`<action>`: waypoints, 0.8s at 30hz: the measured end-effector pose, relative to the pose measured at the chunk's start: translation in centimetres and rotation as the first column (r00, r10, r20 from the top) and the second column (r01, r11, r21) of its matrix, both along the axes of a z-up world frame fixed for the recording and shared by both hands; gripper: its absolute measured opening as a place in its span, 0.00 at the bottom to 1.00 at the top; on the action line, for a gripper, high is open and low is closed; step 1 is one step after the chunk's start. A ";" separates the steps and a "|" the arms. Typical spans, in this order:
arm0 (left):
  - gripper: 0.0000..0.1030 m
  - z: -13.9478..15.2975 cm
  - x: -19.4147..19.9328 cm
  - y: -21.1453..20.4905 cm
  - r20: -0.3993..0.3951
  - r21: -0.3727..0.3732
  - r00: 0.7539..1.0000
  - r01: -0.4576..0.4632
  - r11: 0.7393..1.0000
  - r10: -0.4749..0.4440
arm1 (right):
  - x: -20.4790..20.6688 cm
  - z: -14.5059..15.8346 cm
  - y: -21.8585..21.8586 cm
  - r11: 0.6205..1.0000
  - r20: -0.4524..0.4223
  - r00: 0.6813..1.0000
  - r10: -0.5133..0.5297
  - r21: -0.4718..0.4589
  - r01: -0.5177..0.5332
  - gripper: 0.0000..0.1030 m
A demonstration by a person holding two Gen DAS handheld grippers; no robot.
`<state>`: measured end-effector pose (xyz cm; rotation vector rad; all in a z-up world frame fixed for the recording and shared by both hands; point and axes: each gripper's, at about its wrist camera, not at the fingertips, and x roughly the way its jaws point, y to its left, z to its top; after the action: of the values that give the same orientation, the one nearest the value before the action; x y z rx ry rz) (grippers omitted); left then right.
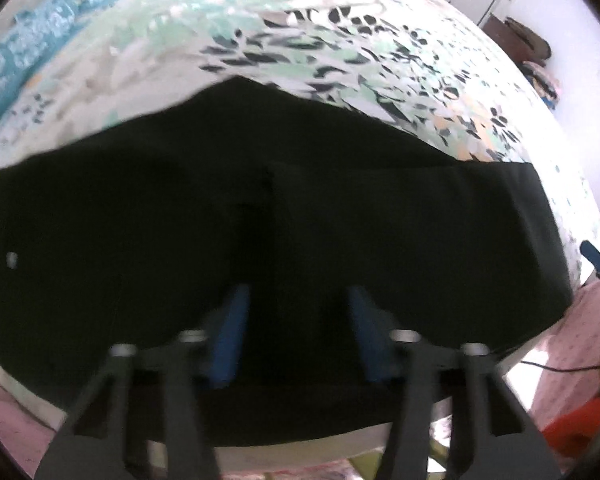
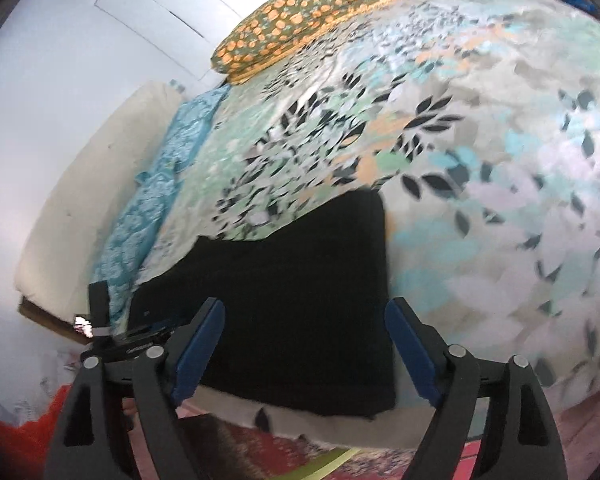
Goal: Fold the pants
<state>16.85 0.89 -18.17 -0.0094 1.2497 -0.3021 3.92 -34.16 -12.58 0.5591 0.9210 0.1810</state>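
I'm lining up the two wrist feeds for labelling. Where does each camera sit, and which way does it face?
Left wrist view: sits behind the left claw, tilted steeply down at the black pants on the leaf-print bedsheet; the right claw's blue tip shows at the right edge.
Right wrist view: sits behind the open right claw, looking across the bed toward the orange-flowered pillow; the left claw's body shows at lower left.
Shared: pants, bedsheet, turquoise cloth.
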 end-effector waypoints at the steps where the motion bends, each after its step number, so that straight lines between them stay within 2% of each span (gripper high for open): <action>1: 0.14 -0.1 0.0 -0.1 0.002 0.008 1.000 0.004 1.000 -0.004 | 0.0 0.2 -0.2 0.999 0.008 1.000 0.006 -0.034 -0.006 0.91; 3: 0.02 0.4 -0.5 0.2 0.024 -0.013 1.000 0.005 1.000 -0.005 | 0.3 0.1 0.0 0.995 0.001 1.000 0.020 -0.099 -0.020 0.91; 6: 0.02 1.8 -1.0 1.9 0.057 -0.022 0.997 -0.043 0.999 0.044 | 0.7 0.0 1.7 0.965 -0.027 0.997 0.071 -0.251 -0.075 0.91; 9: 0.03 0.9 -0.9 3.0 0.022 -0.010 0.998 -0.055 0.998 0.056 | 0.5 0.5 4.6 0.926 0.010 0.983 0.185 -0.336 -0.171 0.91; 12: 0.07 -0.1 -0.9 2.0 0.018 0.051 0.999 -0.039 0.998 0.038 | 1.1 -0.5 7.5 0.893 -0.013 0.949 0.315 -0.334 -0.302 0.91; 13: 0.08 -0.1 -1.0 1.7 0.021 0.060 0.999 -0.033 0.998 0.032 | 1.6 -1.8 8.3 0.884 -0.069 0.937 0.343 -0.313 -0.346 0.91; 15: 0.13 0.1 -1.0 1.9 0.020 0.062 0.999 -0.035 0.997 0.034 | 2.9 -5.8 9.0 0.872 -0.260 0.901 0.347 -0.266 -0.412 0.92; 16: 0.15 0.2 -1.0 2.2 0.015 0.045 0.999 -0.045 0.998 0.045 | 2.9 -6.8 9.1 0.870 -0.273 0.900 0.339 -0.275 -0.410 0.94; 17: 0.15 0.4 -0.9 2.9 0.010 0.024 0.998 -0.066 0.998 0.066 | 2.7 -6.3 9.3 0.863 -0.233 0.908 0.349 -0.297 -0.408 0.96; 18: 0.21 0.6 -0.8 3.6 0.009 0.003 0.996 -0.090 0.996 0.090 | 2.9 -5.9 9.4 0.858 -0.243 0.902 0.358 -0.295 -0.420 0.96; 19: 0.35 0.9 -0.7 4.3 0.010 -0.014 0.993 -0.115 0.993 0.115 | 2.9 -5.5 9.3 0.861 -0.240 0.903 0.356 -0.290 -0.417 0.95; 20: 0.45 1.3 -0.8 5.1 0.018 -0.025 0.989 -0.147 0.989 0.147 | 2.7 -4.7 9.0 0.872 -0.206 0.914 0.348 -0.287 -0.397 0.95; 21: 0.60 1.8 -0.8 6.1 0.041 -0.026 0.981 -0.190 0.981 0.191 | 2.4 -3.8 8.5 0.883 -0.162 0.928 0.335 -0.290 -0.370 0.95; 22: 0.64 2.1 -0.9 6.6 0.059 -0.021 0.974 -0.216 0.976 0.217 | 2.0 -3.1 8.2 0.886 -0.135 0.936 0.324 -0.303 -0.351 0.95; 24: 0.65 2.3 -0.6 7.5 0.057 -0.038 0.970 -0.235 0.971 0.237 | 1.7 -2.3 7.5 0.885 -0.122 0.945 0.303 -0.332 -0.326 0.95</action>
<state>16.21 8.38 -15.90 -0.1739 1.1690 -0.1139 5.66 -26.70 -14.92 0.0818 1.0787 0.2859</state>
